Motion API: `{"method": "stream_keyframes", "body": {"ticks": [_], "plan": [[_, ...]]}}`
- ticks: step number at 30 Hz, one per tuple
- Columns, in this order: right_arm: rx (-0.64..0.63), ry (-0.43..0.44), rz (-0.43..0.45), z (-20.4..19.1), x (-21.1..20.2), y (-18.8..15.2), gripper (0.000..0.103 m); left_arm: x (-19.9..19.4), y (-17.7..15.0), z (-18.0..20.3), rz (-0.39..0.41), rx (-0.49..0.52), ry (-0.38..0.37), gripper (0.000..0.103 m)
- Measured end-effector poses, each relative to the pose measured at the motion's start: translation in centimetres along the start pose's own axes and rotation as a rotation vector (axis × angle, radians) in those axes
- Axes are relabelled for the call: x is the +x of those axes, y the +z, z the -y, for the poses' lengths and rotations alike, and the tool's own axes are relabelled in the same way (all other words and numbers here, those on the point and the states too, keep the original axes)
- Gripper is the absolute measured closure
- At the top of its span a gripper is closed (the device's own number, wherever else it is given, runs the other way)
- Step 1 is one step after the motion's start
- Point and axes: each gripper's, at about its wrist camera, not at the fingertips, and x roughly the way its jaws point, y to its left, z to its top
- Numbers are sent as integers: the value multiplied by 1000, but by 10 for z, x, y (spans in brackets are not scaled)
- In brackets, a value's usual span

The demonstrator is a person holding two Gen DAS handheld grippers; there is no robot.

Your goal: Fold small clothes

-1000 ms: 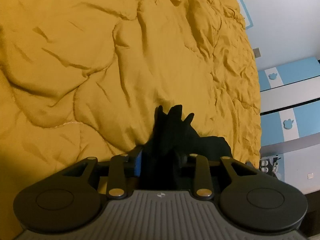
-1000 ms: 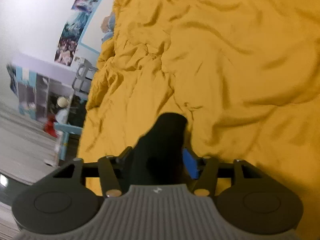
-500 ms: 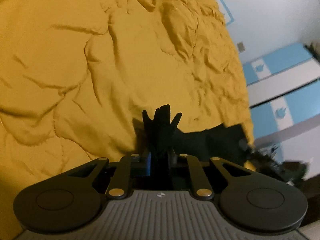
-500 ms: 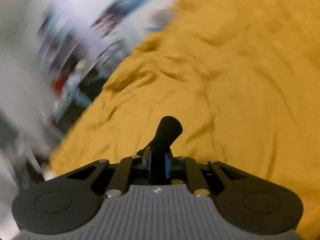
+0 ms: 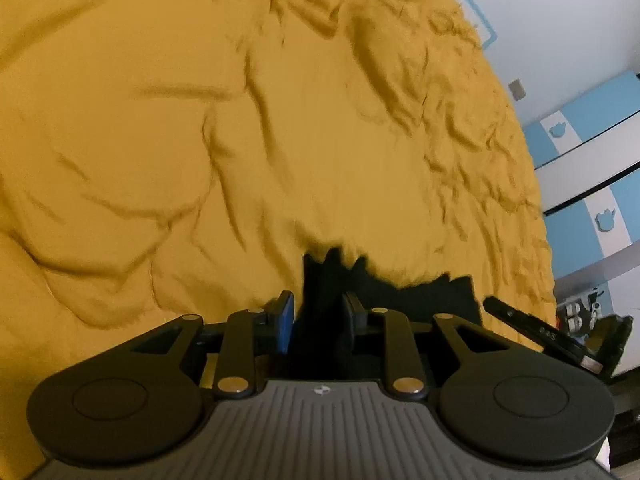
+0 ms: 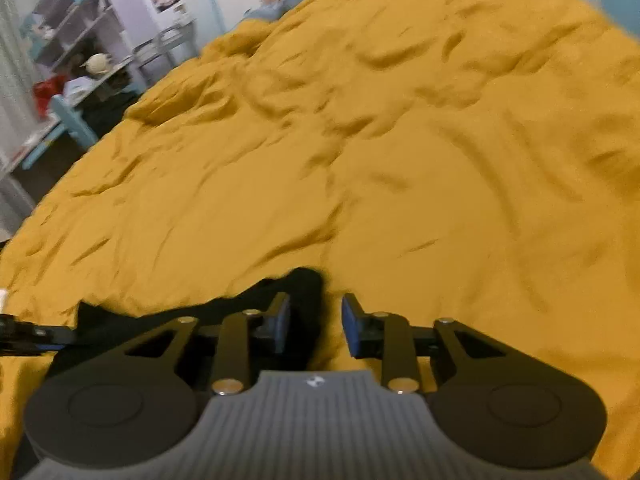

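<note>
A small black garment [image 5: 424,296] lies stretched low over the mustard quilt [image 5: 200,140] between my two grippers. One bunched end sits between the jaws of my left gripper [image 5: 318,316]. Those jaws are opening, the blue face of the left pad is bare, and nothing presses on the cloth. In the right wrist view the other end of the garment [image 6: 308,300] leans on the left pad of my right gripper [image 6: 314,320]. Its jaws are also opening, and quilt [image 6: 440,160] shows between the cloth and the right pad. A finger [image 5: 520,320] of the right gripper shows at the left view's right edge.
The quilt is rumpled and covers the whole bed. Its right edge drops off toward a blue and white wardrobe [image 5: 580,152]. In the right wrist view, past the bed's left edge, are shelves [image 6: 72,20] and a cluttered desk [image 6: 80,88].
Both grippers clamped on the garment's ends half a second ago and have since parted their jaws. The right gripper rolled and swung, and the cloth now spans the two.
</note>
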Motion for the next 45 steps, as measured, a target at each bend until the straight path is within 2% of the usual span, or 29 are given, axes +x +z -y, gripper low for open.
{"method": "stream_keyframes", "body": {"ticks": [4,6,9,11,13,16,20,23,24,27,34,37,41,45], "plan": [[-46,95,-2,-16,-32,-6,85,-15,0,26,42,72,-74,75],[-100,119,-18,-31,-38,-18,84,-11,-4,42,37,136,-70,76],[-143,94,-48,-42,-28,-40,85,12,-17,57,12,235,46,76],[-102,70,-77,-37,-12,-54,85,32,-24,58,-8,277,123,84],[-51,56,-94,-30,1,-65,89,44,-27,49,-21,253,166,90],[-10,46,-77,-27,-3,-68,90,44,-25,43,-24,208,166,93],[-41,24,-45,-42,-37,-60,84,19,-28,58,-9,226,163,92],[-47,41,-71,-53,-65,-60,82,-7,-36,73,-14,257,128,92],[-45,54,-93,-57,-74,-63,78,-15,-40,80,-21,271,121,92],[-54,65,-120,-69,-108,-76,78,-39,-66,105,-49,336,98,92],[-141,52,-123,-100,-168,-139,78,-82,-130,115,-86,411,72,92],[-155,43,-99,-108,-184,-170,75,-100,-158,116,-60,462,89,92],[-150,26,-107,-111,-193,-205,72,-113,-187,118,-37,527,112,92],[-161,-24,-128,-108,-188,-234,69,-99,-209,106,-90,551,190,92]]}}
